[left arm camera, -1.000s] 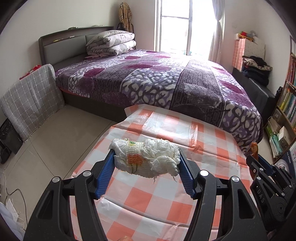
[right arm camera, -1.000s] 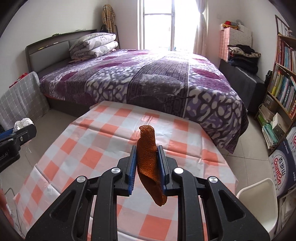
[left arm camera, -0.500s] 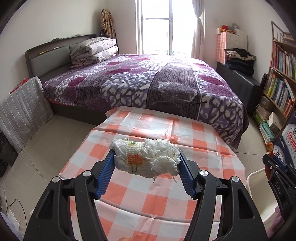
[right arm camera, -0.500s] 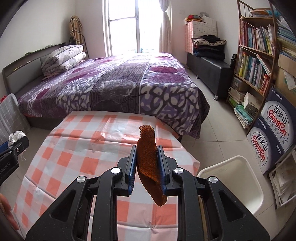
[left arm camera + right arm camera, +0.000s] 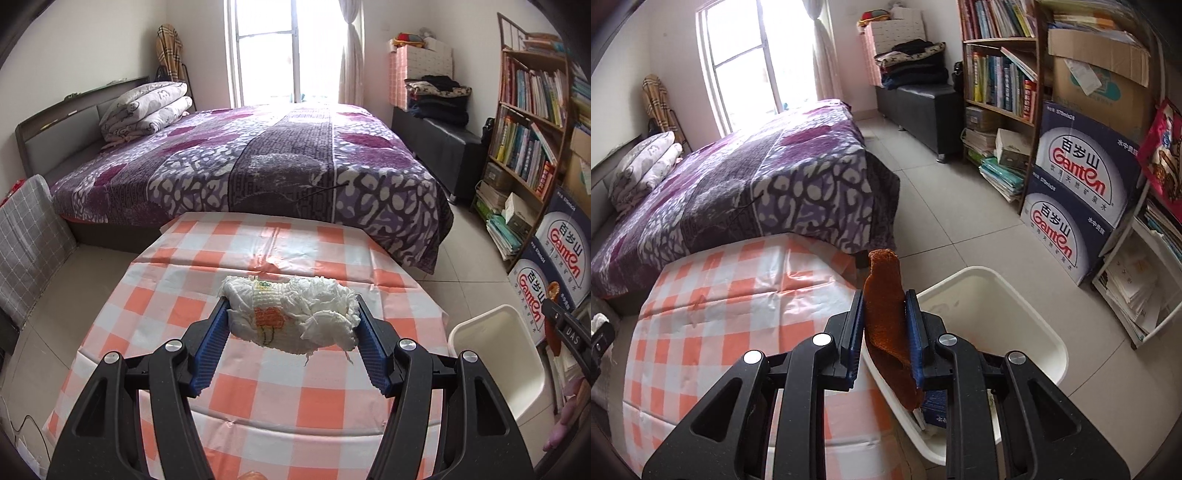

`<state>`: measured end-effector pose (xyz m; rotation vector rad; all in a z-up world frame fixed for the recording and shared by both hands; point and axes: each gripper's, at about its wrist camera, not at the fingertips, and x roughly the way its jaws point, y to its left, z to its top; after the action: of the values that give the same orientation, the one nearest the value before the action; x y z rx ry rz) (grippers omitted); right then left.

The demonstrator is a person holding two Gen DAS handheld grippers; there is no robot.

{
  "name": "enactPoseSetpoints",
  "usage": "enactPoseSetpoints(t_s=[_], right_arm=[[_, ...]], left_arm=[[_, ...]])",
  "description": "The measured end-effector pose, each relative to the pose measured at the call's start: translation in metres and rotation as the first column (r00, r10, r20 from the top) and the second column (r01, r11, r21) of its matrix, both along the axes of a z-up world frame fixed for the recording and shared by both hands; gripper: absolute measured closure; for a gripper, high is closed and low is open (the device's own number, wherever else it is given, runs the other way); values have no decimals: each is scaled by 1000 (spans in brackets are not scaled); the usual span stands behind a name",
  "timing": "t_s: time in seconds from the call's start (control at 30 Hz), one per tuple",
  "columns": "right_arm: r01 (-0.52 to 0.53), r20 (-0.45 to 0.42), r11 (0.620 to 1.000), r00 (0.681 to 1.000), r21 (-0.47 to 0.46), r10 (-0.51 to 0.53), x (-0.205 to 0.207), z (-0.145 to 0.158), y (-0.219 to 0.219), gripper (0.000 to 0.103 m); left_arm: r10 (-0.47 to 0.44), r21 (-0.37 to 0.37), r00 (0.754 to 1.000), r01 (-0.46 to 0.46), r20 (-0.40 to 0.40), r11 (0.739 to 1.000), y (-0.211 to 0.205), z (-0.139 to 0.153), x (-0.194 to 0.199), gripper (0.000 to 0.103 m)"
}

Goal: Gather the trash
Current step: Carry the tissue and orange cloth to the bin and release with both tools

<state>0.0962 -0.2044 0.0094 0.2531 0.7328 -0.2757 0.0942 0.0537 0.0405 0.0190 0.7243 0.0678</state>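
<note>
The left gripper (image 5: 291, 325) clamps a crumpled white wad (image 5: 290, 319) crosswise over the checked tablecloth (image 5: 314, 391), with the white bin (image 5: 484, 354) well off to its right. The right gripper (image 5: 884, 332), nearer, pinches an orange peel (image 5: 886, 321) lengthwise, the bin (image 5: 1027, 328) just right and below. Bed (image 5: 738, 184) behind, bookshelf (image 5: 1001, 74) right.

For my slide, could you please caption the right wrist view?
Right tongs grip an orange peel beside the white bin.
</note>
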Motion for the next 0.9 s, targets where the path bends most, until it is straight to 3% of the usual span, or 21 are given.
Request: enactPoseSetpoints(t_s=[0.33, 0.57, 0.6, 0.7, 0.9], right_arm=[[83, 4, 994, 997, 67, -83, -18, 0, -61, 82], [162, 33, 980, 985, 116, -167, -35, 6, -108, 79], [172, 37, 977, 983, 125, -178, -37, 7, -114, 74], [232, 60, 958, 968, 167, -245, -48, 10, -135, 43], [335, 86, 904, 926, 265, -368, -69, 14, -178, 28]], left_arm=[[-142, 36, 990, 142, 1, 989, -87, -6, -3, 40], [-243, 57, 970, 243, -4, 968, -150, -11, -10, 40], [-258, 58, 966, 258, -8, 965, -159, -12, -10, 40], [-306, 60, 952, 306, -17, 950, -187, -16, -13, 40], [-373, 71, 927, 375, -30, 925, -233, -23, -17, 39]])
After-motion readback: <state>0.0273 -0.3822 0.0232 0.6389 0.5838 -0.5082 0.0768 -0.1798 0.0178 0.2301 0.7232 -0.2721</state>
